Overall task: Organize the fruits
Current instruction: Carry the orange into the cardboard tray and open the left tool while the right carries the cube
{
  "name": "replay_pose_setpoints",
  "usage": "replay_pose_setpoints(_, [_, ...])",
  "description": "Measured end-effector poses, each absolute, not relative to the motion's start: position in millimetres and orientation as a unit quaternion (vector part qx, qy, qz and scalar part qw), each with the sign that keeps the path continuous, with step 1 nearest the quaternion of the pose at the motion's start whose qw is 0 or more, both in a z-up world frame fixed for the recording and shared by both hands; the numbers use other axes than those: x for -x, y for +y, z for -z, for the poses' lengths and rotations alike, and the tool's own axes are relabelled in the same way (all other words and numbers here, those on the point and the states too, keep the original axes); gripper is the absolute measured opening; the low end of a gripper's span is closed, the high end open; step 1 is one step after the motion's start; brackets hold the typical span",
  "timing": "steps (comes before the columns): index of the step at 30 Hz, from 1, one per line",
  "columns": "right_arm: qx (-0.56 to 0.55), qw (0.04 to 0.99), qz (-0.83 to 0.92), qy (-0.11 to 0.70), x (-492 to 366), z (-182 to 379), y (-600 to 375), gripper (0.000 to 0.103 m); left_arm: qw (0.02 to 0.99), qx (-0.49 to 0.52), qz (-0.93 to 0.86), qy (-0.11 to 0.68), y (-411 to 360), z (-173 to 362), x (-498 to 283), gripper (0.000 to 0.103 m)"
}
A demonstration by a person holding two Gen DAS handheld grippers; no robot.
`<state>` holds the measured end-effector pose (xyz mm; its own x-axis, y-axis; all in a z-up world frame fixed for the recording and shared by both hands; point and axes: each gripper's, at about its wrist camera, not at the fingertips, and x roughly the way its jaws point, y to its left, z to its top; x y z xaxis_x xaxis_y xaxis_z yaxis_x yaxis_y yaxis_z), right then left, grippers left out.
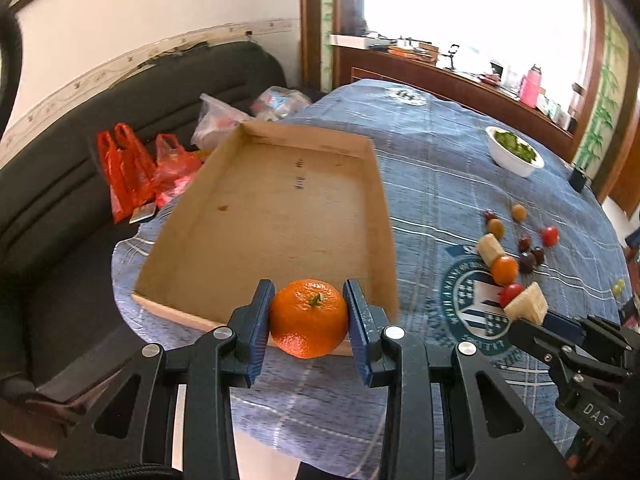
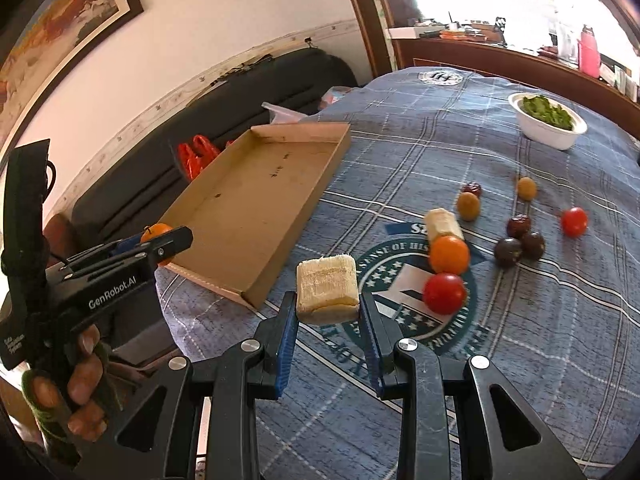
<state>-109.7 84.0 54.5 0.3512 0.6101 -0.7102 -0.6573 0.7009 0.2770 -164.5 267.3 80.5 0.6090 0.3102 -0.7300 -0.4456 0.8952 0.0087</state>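
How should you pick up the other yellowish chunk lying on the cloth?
Grip the chunk across its long flat sides, coming from above. It lies flat, with an orange fruit touching its near end, so pinching lengthwise looks blocked.

Black left gripper (image 2: 160, 246) body reads "GenRobot.AI". Black right gripper (image 1: 536, 322) body reads "DAS". Blue checked tablecloth (image 2: 520, 320) crest reads "SENSE OF HIS…", partly hidden.

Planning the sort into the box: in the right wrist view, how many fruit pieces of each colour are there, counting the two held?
Orange fruits: 2
Red fruits: 2
Yellow-green fruits: 2
Dark fruits: 4
Pale chunks: 2
Total: 12
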Motion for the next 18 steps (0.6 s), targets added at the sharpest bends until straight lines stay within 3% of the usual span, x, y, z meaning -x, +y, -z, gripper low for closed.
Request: replay_pose_setpoints(18, [0.033,0.76,-0.472,0.445,100.7,-46.0,172.5,0.03,0.876,0.109,-0.252,0.396,326.7,-75.0,150.5,0.033])
